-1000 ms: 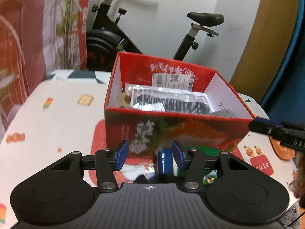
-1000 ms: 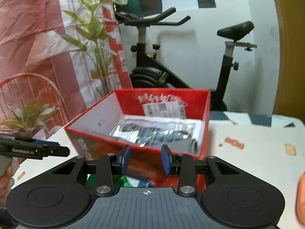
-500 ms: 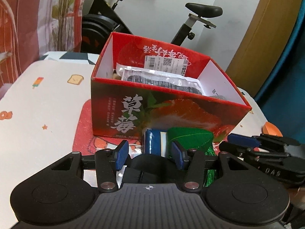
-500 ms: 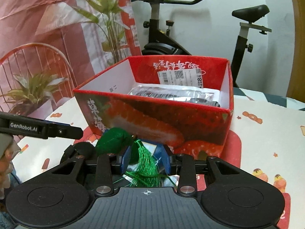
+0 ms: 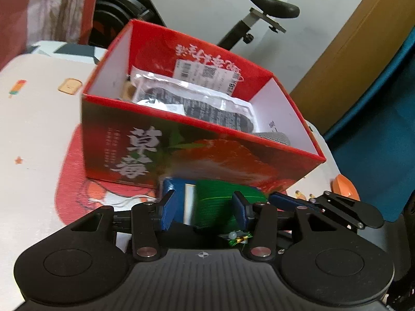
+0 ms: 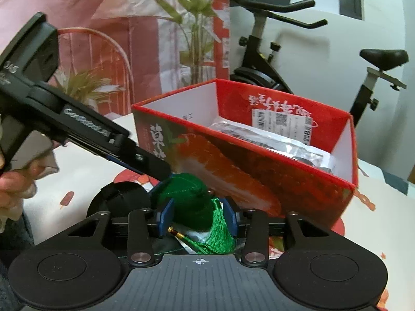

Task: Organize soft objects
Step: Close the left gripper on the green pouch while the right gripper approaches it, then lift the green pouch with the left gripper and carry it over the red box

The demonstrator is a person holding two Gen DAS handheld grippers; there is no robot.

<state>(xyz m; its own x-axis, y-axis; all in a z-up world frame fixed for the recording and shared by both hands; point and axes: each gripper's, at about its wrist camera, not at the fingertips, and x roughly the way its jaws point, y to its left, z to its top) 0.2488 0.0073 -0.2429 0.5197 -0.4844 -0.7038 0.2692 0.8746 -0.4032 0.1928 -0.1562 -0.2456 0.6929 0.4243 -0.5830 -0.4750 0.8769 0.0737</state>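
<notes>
A green soft sachet with a tassel point(image 5: 220, 202) lies on the table in front of the red strawberry box point(image 5: 197, 153). My left gripper point(image 5: 205, 207) is open, its blue pads on either side of the sachet and a blue-and-white object point(image 5: 179, 194). In the right wrist view the sachet point(image 6: 186, 194) and its tassel point(image 6: 215, 230) sit between my right gripper point(image 6: 198, 216) pads, which are open around it. The box point(image 6: 249, 155) holds a clear plastic packet of dark items point(image 5: 197, 101). The left gripper body point(image 6: 85, 127) reaches in over the sachet.
A black round object point(image 6: 119, 202) lies left of the sachet. The tablecloth point(image 5: 36, 119) has cartoon prints and a red mat under the box. An exercise bike point(image 6: 272, 51) and plants point(image 6: 192, 26) stand behind the table. An orange object point(image 5: 345, 184) lies at right.
Both grippers have come down and closed in on the green sachet in front of the box. The left gripper now crosses the right wrist view, close above the sachet.
</notes>
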